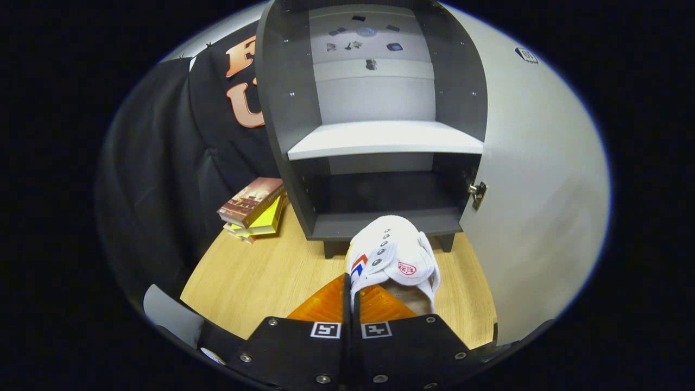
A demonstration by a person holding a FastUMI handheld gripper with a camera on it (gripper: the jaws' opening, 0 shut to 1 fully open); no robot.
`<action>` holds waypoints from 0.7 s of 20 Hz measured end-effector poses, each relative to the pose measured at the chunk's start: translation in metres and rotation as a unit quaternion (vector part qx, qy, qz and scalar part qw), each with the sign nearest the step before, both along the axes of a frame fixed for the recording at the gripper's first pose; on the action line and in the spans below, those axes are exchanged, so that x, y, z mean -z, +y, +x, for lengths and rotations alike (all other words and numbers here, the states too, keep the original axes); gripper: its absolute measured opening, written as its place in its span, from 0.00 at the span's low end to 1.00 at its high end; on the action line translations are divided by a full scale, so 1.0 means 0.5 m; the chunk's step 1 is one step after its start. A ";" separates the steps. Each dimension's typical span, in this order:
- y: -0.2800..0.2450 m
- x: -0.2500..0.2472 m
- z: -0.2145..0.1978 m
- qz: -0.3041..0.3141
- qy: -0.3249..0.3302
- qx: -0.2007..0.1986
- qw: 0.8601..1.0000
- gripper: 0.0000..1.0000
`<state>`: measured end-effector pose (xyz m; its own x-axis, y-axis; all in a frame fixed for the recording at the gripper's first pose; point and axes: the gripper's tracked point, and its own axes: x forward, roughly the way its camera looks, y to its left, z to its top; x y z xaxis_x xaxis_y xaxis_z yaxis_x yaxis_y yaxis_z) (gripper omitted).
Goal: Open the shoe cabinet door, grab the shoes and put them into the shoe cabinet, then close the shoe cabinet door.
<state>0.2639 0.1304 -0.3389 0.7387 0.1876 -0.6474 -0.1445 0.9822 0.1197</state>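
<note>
Fingers (374,304) pinched tight on the shoe's (393,255) collar, and the gripper (352,298) carries it low, toe pointing at the cabinet (288,108). Door (537,190) hangs wide open on the right, so opening looks done; we're in the carry. Next it needs a push forward, lifting the shoe over the bottom lip and onto the dark lower shelf (385,224), or up to the pale one (385,138). Wooden tabletop (260,277) underneath, books (254,207) stacked left of the cabinet, black cloth behind.
</note>
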 end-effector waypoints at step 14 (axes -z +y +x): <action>0.020 -0.218 0.157 -0.031 -0.097 -0.008 0.995 0.00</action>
